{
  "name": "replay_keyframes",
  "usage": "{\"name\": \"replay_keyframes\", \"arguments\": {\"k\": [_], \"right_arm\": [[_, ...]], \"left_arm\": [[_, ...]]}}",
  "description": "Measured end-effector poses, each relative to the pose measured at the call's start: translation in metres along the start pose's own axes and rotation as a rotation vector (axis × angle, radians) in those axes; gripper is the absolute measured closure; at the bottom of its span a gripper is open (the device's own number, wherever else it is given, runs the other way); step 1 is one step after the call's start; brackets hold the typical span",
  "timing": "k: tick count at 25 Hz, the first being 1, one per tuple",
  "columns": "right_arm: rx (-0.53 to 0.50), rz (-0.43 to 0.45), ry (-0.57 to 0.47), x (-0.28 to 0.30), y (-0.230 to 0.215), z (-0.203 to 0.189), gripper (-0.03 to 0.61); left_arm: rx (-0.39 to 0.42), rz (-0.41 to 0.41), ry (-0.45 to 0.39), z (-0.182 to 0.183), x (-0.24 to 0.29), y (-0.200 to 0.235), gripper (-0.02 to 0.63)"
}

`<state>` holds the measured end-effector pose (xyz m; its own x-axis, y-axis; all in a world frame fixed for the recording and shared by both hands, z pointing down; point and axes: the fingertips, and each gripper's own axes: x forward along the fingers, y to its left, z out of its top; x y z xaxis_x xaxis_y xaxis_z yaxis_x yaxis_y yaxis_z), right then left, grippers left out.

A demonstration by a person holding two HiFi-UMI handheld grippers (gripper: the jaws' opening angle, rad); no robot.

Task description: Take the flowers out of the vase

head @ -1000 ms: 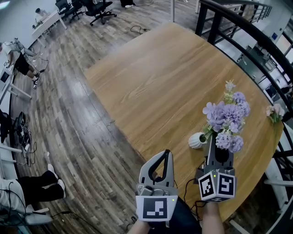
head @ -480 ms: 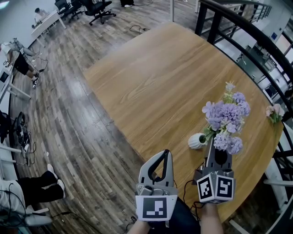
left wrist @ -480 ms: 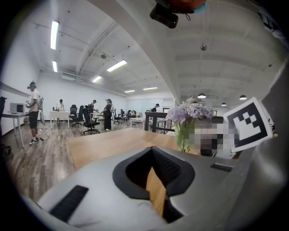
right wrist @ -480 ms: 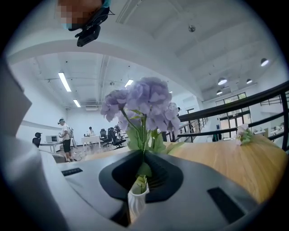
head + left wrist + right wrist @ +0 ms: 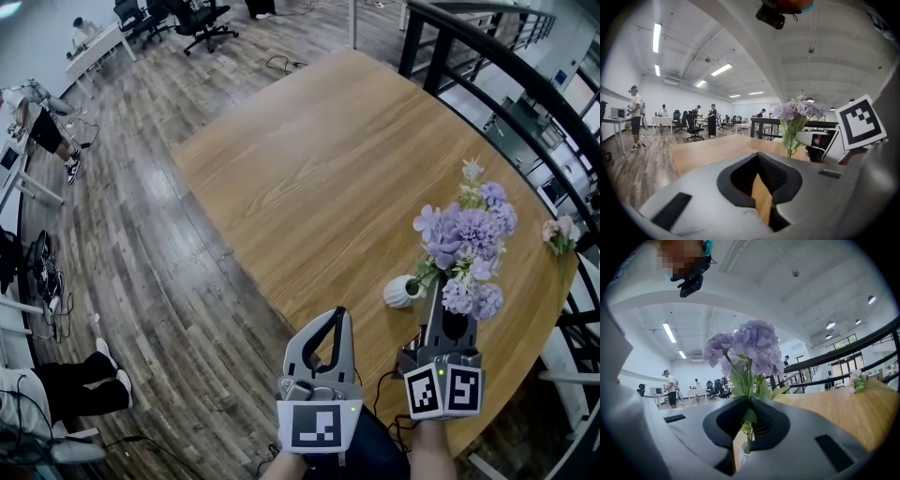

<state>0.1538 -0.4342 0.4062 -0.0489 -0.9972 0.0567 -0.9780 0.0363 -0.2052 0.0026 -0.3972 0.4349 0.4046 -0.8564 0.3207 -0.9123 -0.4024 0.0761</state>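
A bunch of purple flowers (image 5: 466,240) stands in a small white ribbed vase (image 5: 403,291) near the table's front right. My right gripper (image 5: 435,283) reaches in level just above the vase mouth. Its jaws have just been closing, and they are shut on the green stems (image 5: 749,425). In the right gripper view the blooms (image 5: 751,347) rise above the jaws and the vase rim (image 5: 742,454) shows below them. My left gripper (image 5: 339,313) hangs at the table's front edge, left of the vase, shut and holding nothing. From the left gripper view the flowers (image 5: 797,111) stand off to the right.
The wooden table (image 5: 309,159) stretches away to the far side. A pink flower (image 5: 561,231) lies at its right edge. A black railing (image 5: 497,56) runs behind the table. Wood floor, office chairs and people are at the left.
The right gripper's marker cube has turned a little, and the bunch has shifted slightly to the right with it. The vase and the left gripper have stayed put.
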Motion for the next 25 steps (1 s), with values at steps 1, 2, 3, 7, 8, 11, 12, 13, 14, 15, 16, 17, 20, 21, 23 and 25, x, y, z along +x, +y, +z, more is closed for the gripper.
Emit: {"name": "replay_keyframes", "arguments": {"k": [1, 2, 3, 7, 8, 11, 12, 13, 14, 15, 16, 17, 20, 21, 23, 25], "right_arm": [[-0.001, -0.001, -0.006, 0.0, 0.0, 0.003, 0.557], [-0.002, -0.002, -0.011, 0.0, 0.0, 0.006, 0.557], [-0.003, -0.003, -0.016, 0.0, 0.001, 0.01, 0.557], [0.0, -0.005, -0.039, -0.003, 0.001, 0.024, 0.557], [0.0, -0.005, -0.046, -0.004, 0.001, 0.028, 0.557], [-0.003, -0.009, -0.067, -0.005, 0.0, 0.041, 0.557], [-0.004, -0.01, -0.073, -0.006, 0.0, 0.044, 0.557], [-0.005, -0.011, -0.079, -0.008, 0.0, 0.047, 0.557], [-0.005, -0.013, -0.084, -0.011, 0.0, 0.05, 0.557], [-0.005, -0.015, -0.089, -0.013, 0.001, 0.052, 0.557], [-0.006, -0.017, -0.096, -0.015, 0.001, 0.056, 0.557], [-0.006, -0.019, -0.103, -0.018, 0.0, 0.06, 0.557], [-0.007, -0.025, -0.123, -0.022, -0.005, 0.075, 0.557], [-0.008, -0.028, -0.128, -0.023, -0.006, 0.079, 0.557], [-0.009, -0.035, -0.138, -0.024, -0.006, 0.085, 0.557], [-0.007, -0.047, -0.149, -0.027, -0.006, 0.09, 0.557]], "left_arm": [[0.0, 0.0, -0.003, 0.002, 0.0, 0.0, 0.578], [0.0, 0.0, -0.005, 0.004, 0.0, 0.0, 0.577], [0.002, 0.001, -0.006, 0.006, -0.001, -0.001, 0.577], [-0.001, 0.002, -0.019, 0.014, -0.004, -0.003, 0.577], [0.003, 0.0, -0.025, 0.017, -0.005, -0.004, 0.578], [0.012, -0.008, -0.048, 0.027, -0.005, -0.007, 0.578], [0.013, -0.009, -0.055, 0.029, -0.005, -0.009, 0.577], [0.014, -0.011, -0.061, 0.031, -0.006, -0.009, 0.577], [0.014, -0.012, -0.065, 0.033, -0.007, -0.01, 0.577], [0.012, -0.013, -0.07, 0.034, -0.009, -0.011, 0.578], [0.012, -0.014, -0.075, 0.036, -0.01, -0.012, 0.577], [0.013, -0.016, -0.079, 0.039, -0.011, -0.014, 0.578], [0.017, -0.023, -0.095, 0.051, -0.011, -0.022, 0.577], [0.018, -0.025, -0.098, 0.054, -0.011, -0.023, 0.577], [0.018, -0.03, -0.105, 0.06, -0.011, -0.023, 0.578], [0.025, -0.037, -0.111, 0.065, -0.011, -0.022, 0.577]]}}
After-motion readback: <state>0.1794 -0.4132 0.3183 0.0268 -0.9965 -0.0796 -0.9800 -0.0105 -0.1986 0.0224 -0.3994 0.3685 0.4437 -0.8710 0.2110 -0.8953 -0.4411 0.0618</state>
